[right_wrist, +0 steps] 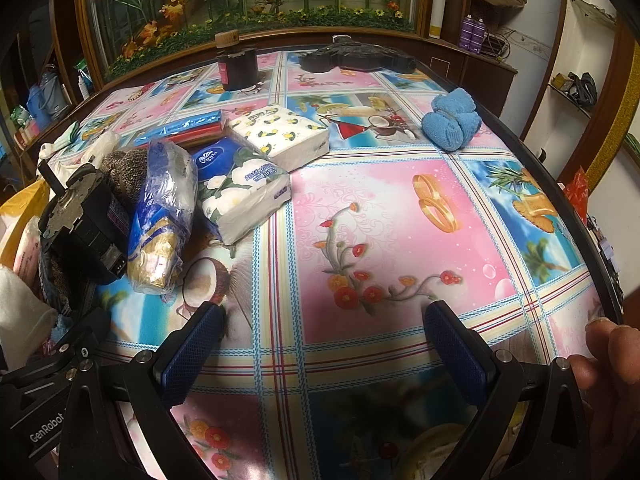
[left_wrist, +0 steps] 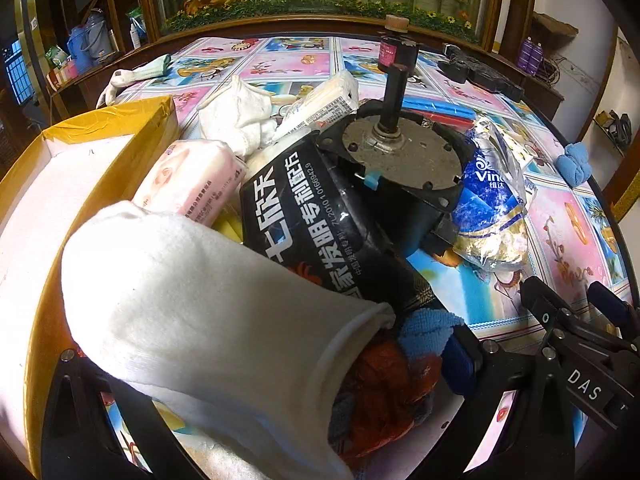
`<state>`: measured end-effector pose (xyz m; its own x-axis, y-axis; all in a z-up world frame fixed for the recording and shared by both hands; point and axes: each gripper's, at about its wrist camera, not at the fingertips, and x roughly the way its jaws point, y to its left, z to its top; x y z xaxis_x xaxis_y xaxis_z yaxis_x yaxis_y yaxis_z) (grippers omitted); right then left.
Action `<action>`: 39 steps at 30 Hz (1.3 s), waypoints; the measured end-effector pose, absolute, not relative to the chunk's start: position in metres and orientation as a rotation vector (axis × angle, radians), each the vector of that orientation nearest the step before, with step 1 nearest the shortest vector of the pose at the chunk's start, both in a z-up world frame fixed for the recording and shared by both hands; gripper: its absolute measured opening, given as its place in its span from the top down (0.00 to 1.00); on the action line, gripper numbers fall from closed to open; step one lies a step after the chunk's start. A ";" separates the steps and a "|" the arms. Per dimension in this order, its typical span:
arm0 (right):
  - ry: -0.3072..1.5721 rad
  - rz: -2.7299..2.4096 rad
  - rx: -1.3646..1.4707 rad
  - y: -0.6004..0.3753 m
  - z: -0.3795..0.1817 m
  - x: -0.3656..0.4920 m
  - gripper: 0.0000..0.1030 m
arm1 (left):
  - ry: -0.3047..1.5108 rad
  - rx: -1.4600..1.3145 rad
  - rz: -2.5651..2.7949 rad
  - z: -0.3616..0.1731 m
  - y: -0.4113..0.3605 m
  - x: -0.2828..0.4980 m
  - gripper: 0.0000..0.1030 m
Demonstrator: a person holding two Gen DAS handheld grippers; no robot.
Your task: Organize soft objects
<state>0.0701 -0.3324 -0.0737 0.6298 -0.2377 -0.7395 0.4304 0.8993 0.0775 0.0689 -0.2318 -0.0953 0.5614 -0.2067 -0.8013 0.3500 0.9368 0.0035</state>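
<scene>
In the left wrist view my left gripper (left_wrist: 256, 364) is shut on a white fleece pouch (left_wrist: 208, 320) stuffed with red and blue cloth (left_wrist: 392, 376). It holds the pouch beside the yellow box (left_wrist: 120, 128). Behind it lie a black packet (left_wrist: 312, 224), a pink tissue pack (left_wrist: 192, 180), a white cloth (left_wrist: 236, 112) and a blue Vinda pack (left_wrist: 492, 200). My right gripper (right_wrist: 324, 344) is open and empty above the tablecloth. Ahead of it lie a floral tissue pack (right_wrist: 244, 192), a lemon napkin pack (right_wrist: 284, 132) and a blue towel roll (right_wrist: 452, 120).
A black motor with a shaft (left_wrist: 404, 160) rests on the pile; it also shows in the right wrist view (right_wrist: 80, 220). A dark jar (right_wrist: 238, 66) and a black tool (right_wrist: 360, 58) stand at the far edge. The table rim (right_wrist: 576, 208) curves on the right.
</scene>
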 end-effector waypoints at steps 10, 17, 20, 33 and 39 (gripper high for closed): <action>0.803 -0.389 0.258 -0.332 -0.074 0.070 0.01 | 0.919 0.169 -0.330 -0.095 -0.231 0.069 0.00; 0.803 -0.390 0.259 -0.332 -0.074 0.070 0.01 | 0.919 0.169 -0.331 -0.095 -0.231 0.069 0.00; 0.803 -0.391 0.259 -0.332 -0.074 0.071 0.01 | 0.919 0.169 -0.331 -0.095 -0.231 0.070 0.00; 0.802 -0.394 0.261 -0.332 -0.074 0.070 0.01 | 0.952 0.176 -0.338 -0.094 -0.231 0.064 0.00; 0.827 -0.349 0.246 -0.331 -0.075 0.066 0.01 | 0.940 0.210 -0.399 -0.094 -0.230 0.050 0.00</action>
<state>0.0657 -0.3314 -0.0748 0.6258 -0.2059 -0.7523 0.3953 0.9152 0.0784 0.0503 -0.2300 -0.0940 0.5238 -0.2404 -0.8172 0.4210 0.9070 0.0030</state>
